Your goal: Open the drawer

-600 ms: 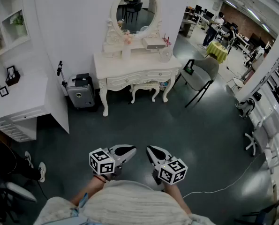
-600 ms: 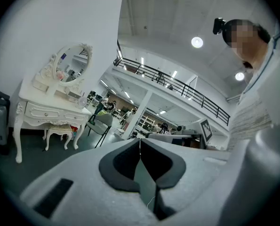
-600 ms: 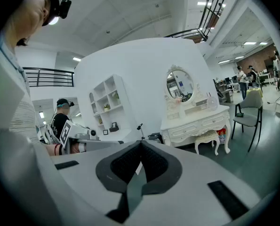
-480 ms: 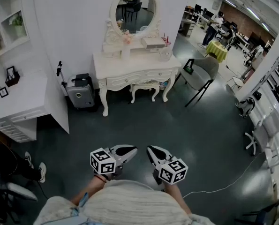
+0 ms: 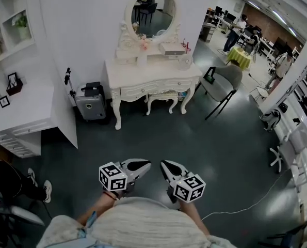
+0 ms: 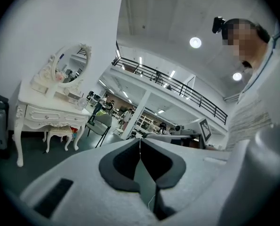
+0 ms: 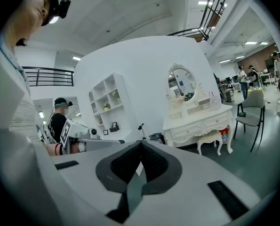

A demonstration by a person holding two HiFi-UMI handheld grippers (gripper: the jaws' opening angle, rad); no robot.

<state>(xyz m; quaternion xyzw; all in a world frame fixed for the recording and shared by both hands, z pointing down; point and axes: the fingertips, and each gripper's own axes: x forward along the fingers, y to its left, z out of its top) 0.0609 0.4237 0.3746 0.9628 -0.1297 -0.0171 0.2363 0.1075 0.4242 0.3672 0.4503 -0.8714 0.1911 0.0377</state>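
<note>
Left hand-held gripper, right hand-held gripper closed; dressing table well apart

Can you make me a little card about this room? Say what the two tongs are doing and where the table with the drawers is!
left tongs: shut, nothing in them, held close to the person
right tongs: shut, nothing in them, beside the left ones
dressing table: white, against the wall, well ahead of both tongs
drawers: in the table's front, look closed
mirror: oval, on top of the table
stool: tucked under the table
suitcase: grey, left of the table
chair: right of the table
</note>
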